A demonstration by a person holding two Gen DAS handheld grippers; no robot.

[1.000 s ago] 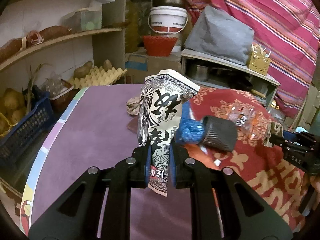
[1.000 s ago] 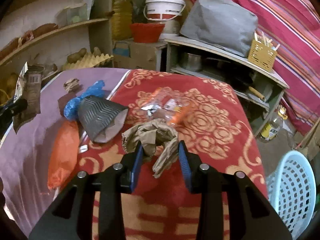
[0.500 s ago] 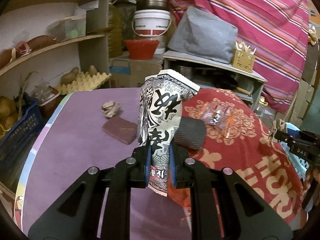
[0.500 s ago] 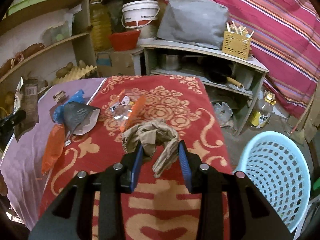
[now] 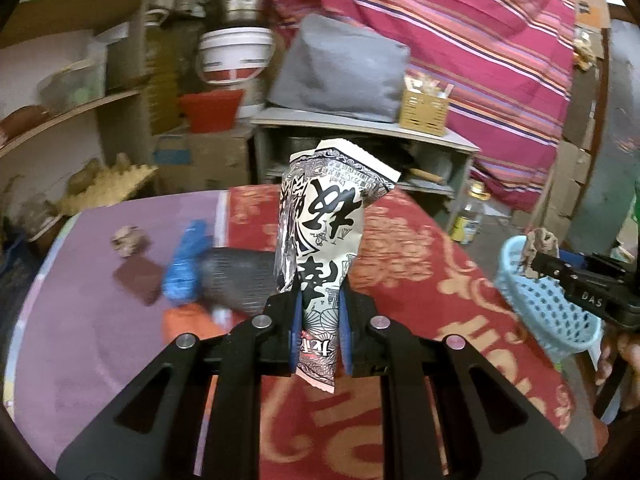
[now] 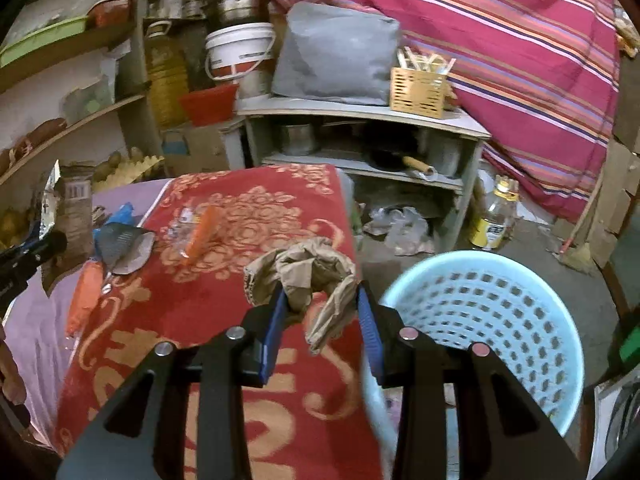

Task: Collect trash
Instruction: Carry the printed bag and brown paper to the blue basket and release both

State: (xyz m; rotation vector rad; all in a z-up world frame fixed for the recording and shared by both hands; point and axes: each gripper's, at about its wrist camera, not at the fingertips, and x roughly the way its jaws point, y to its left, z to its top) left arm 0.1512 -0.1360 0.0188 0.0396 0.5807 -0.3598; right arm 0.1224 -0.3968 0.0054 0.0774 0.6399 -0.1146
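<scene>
Claws clamping trash: the left claw (image 5: 320, 330) is gripping an upright black-and-white printed snack wrapper (image 5: 326, 232) above the red patterned cloth-covered surface (image 5: 420, 280); the right claw (image 6: 320, 332) is pinching a crumpled brown paper wad (image 6: 308, 276), seen at 3 o'clock in the left view. A light blue perforated plastic basket (image 6: 488, 316) is standing on the floor at 4 o'clock of the wad. A grey ribbed paper cup (image 6: 120, 242) and blue plastic scrap (image 5: 186, 260) are lying on the surface at 9 o'clock.

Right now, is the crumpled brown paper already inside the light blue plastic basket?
No. The crumpled brown paper is clamped in the right gripper, left of the light blue plastic basket.
</scene>
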